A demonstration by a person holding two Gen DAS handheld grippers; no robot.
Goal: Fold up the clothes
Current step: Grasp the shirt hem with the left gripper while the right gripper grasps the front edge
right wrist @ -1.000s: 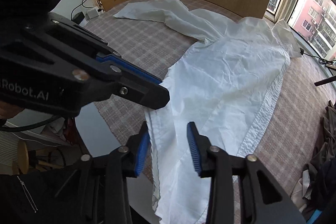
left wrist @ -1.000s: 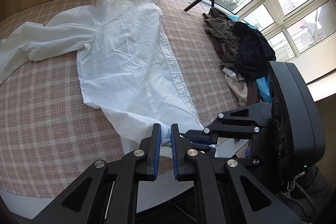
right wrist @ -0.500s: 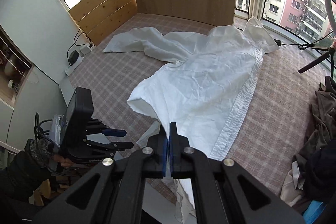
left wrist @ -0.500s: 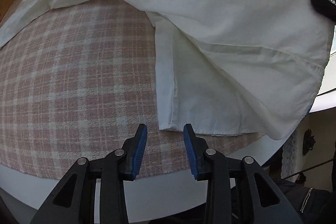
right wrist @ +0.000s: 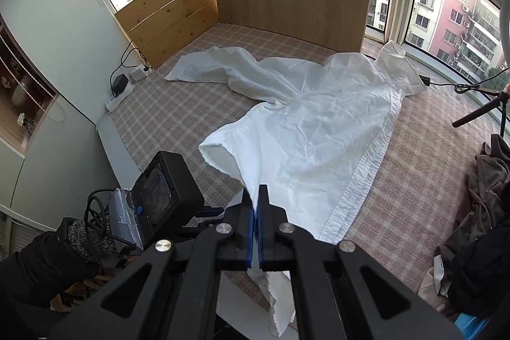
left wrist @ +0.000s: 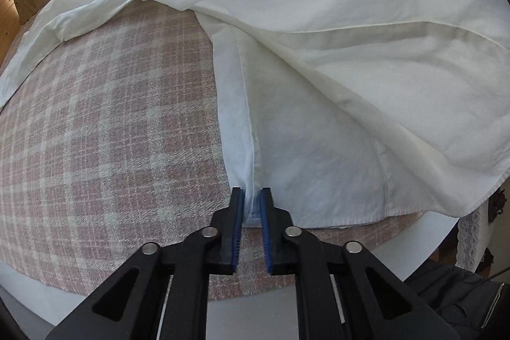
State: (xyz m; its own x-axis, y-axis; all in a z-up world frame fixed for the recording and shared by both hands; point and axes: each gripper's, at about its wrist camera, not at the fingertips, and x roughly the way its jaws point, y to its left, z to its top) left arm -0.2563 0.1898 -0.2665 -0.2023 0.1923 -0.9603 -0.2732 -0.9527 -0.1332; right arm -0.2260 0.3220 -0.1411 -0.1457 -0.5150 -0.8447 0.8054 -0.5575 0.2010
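Left tongs [left wrist: 251, 201]: closed on lower hem corner of white shirt [left wrist: 318, 59], bottom centre of frame.
Right tongs [right wrist: 255, 212]: clamped on lifted shirt edge.
White shirt: spread across checked table [left wrist: 105, 129], mid-frame.

A broad surface covered in pink-and-white checked woven cloth [right wrist: 178, 104] carries everything. A long white cotton shirt [right wrist: 322, 129] lies spread across its middle. Right of the shirt lies a heap of brown and dark clothes [right wrist: 484, 180].
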